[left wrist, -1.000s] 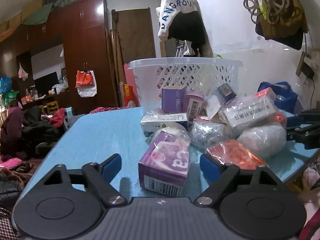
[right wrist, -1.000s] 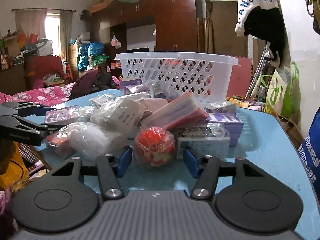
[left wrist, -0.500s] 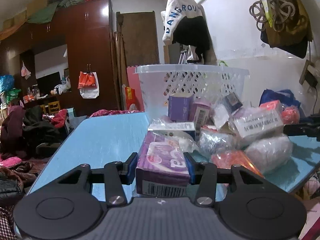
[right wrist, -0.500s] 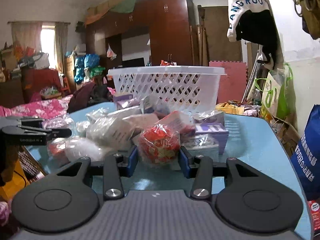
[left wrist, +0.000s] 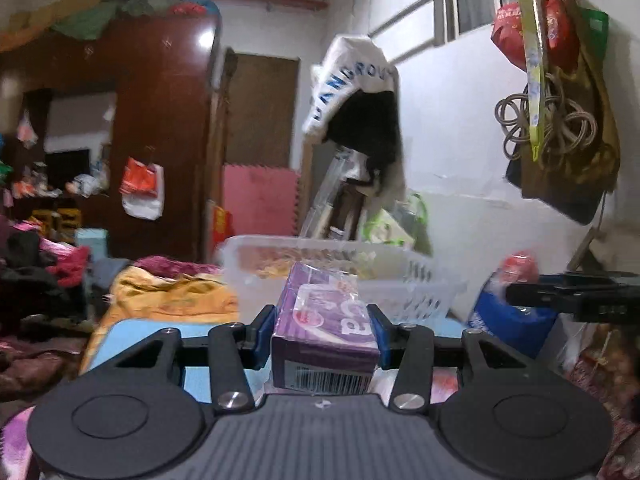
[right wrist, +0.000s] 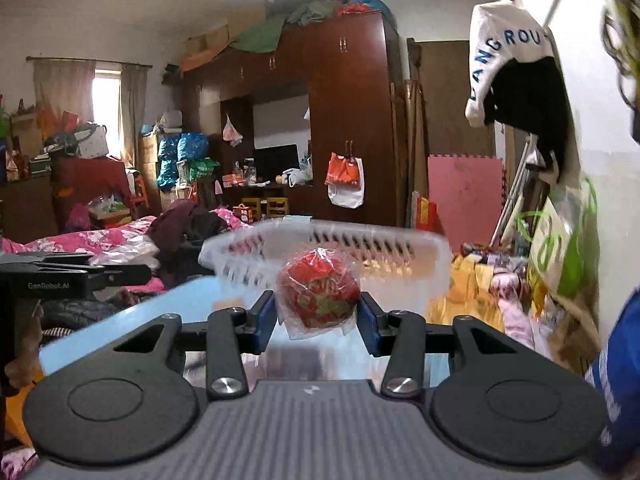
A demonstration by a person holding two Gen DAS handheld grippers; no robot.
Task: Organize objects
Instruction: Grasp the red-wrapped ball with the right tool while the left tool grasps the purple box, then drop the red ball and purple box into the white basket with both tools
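My left gripper (left wrist: 320, 336) is shut on a purple box (left wrist: 326, 334) with a barcode on its near end, held up above the blue table (left wrist: 132, 340). My right gripper (right wrist: 318, 322) is shut on a round red packet in clear wrap (right wrist: 318, 294), also lifted off the blue table (right wrist: 132, 320). The white lattice basket (left wrist: 404, 280) stands just beyond the box, blurred, and the same basket (right wrist: 380, 240) lies behind the red packet. The right gripper shows at the right edge of the left wrist view with the red packet (left wrist: 518, 268). The pile of goods is hidden below both views.
A yellow cloth (left wrist: 172, 296) lies past the table's far edge. A blue bag (left wrist: 516, 320) stands at the right by the white wall. Hanging bags and coiled cord (left wrist: 552, 132) are overhead at the right. A dark wardrobe (right wrist: 348, 120) and a cluttered bed (right wrist: 100, 240) fill the background.
Both grippers closed on their items, the left on the purple box, the right on the red packet, then rose, so the basket and table dropped lower in view.
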